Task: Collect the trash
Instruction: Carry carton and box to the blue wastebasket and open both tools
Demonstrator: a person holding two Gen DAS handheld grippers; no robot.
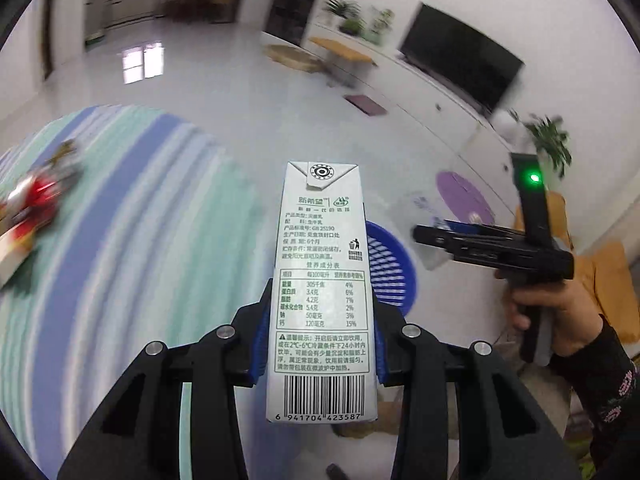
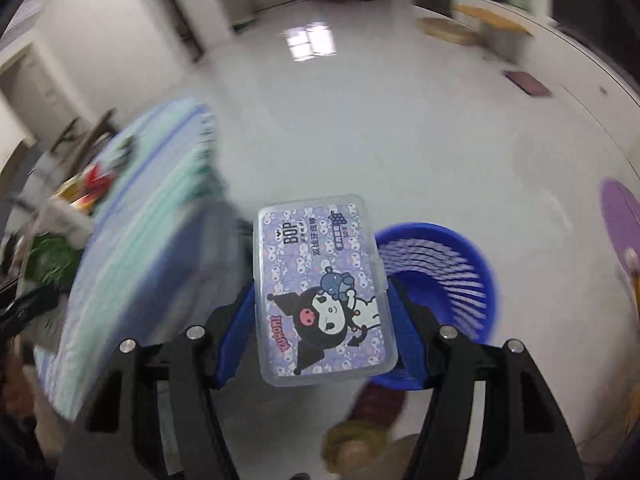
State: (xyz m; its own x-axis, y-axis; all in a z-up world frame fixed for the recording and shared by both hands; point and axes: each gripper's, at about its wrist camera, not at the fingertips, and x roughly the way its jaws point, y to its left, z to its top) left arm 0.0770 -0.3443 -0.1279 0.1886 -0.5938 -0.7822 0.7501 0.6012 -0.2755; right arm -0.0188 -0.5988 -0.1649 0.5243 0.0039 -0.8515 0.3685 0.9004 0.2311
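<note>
Bare floor (image 2: 360, 128) lies open around the blue basket (image 2: 452, 280), with the striped table (image 2: 152, 248) crowding its left.

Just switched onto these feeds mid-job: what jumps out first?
The left gripper clamps a tall white milk carton, dead centre of its view. The right gripper pinches a clear plastic floss-pick box with a purple cartoon label. A blue slatted waste basket stands on the pale floor just beyond both.

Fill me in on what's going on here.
A person is collecting trash with two handheld grippers. The left gripper is shut on a tall white milk carton; the right gripper is shut on a flat clear plastic floss-pick box with a purple cartoon label. Both hang near a blue slotted plastic waste basket on the floor.
</note>
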